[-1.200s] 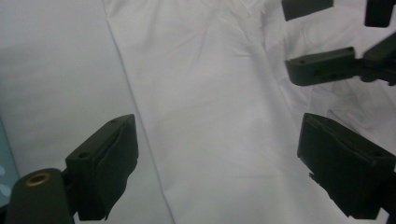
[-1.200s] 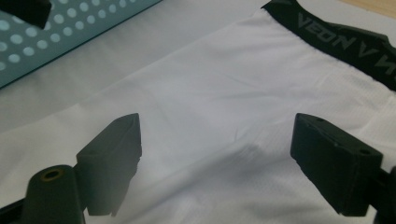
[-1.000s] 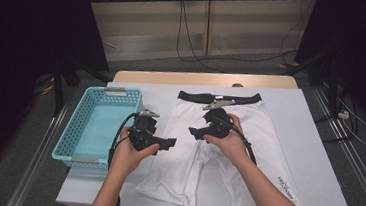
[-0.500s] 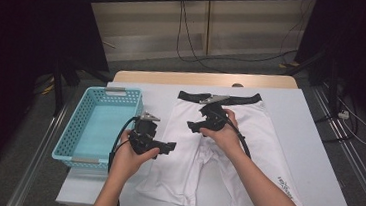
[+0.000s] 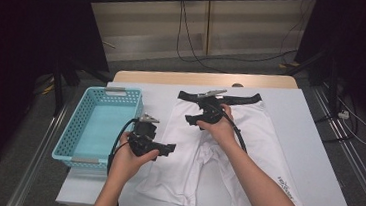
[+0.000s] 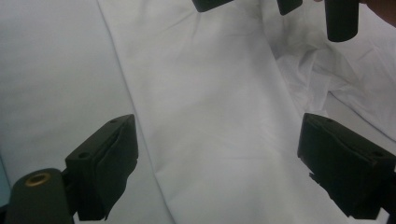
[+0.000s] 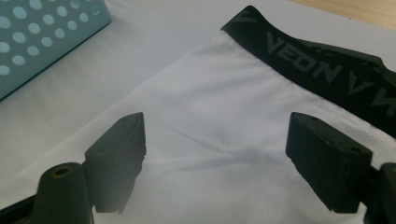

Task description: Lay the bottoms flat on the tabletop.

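shorts [image 5: 247, 154]: smooth white cloth | waistband [image 7: 327, 65]: matt black elastic | basket [image 5: 76, 124]: perforated plastic

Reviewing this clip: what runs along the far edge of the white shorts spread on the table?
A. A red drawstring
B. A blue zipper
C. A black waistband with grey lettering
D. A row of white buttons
C. The white shorts end at the far side in a black waistband, and the right gripper view shows grey letters printed along it; no drawstring, buttons or zipper are visible there.
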### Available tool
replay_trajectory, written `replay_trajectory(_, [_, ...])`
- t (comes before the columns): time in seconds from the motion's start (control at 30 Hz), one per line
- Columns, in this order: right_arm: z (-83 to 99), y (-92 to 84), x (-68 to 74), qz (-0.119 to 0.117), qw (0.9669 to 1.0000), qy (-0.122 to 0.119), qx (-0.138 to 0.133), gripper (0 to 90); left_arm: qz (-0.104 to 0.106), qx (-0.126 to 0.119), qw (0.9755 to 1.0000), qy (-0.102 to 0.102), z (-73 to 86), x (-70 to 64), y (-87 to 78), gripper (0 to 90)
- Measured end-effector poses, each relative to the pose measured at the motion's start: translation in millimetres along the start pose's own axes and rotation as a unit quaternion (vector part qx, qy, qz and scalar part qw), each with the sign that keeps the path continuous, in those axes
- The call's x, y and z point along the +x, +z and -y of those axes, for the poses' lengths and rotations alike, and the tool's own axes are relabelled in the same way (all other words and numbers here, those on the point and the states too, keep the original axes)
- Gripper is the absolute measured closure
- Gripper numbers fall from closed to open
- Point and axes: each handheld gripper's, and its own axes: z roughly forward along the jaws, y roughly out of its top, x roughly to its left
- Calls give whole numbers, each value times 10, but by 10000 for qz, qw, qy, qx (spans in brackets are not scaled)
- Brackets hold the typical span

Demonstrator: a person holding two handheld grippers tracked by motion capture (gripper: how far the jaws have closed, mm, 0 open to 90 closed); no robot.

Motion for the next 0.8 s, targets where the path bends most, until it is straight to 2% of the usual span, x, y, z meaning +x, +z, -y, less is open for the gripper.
replay_trajectory(0.13, [-16,29,19,27,10000,14,-74,218,-20,13,10000,4,27,-12,11,127])
replay_trajectory(0.3, [-19,88,36,34,9998,64,-177,285,7,-29,10000,27,24,16,-37,127])
replay_trajectory(0.4, [-38,143,38,34,10000,30,-84,287,-19,-47,10000,-31,39,33,-42,127])
replay_trajectory(0.47, [-58,185,34,40,10000,0,-46,287,45,6,10000,-54,48,45,-38,127])
replay_trajectory(0.6, [-112,306,54,59,10000,-45,33,289,-27,-34,10000,-67,61,48,-36,127])
replay_trajectory(0.8, [-137,512,207,-22,9998,-126,176,287,-24,-37,10000,-64,59,36,-46,128])
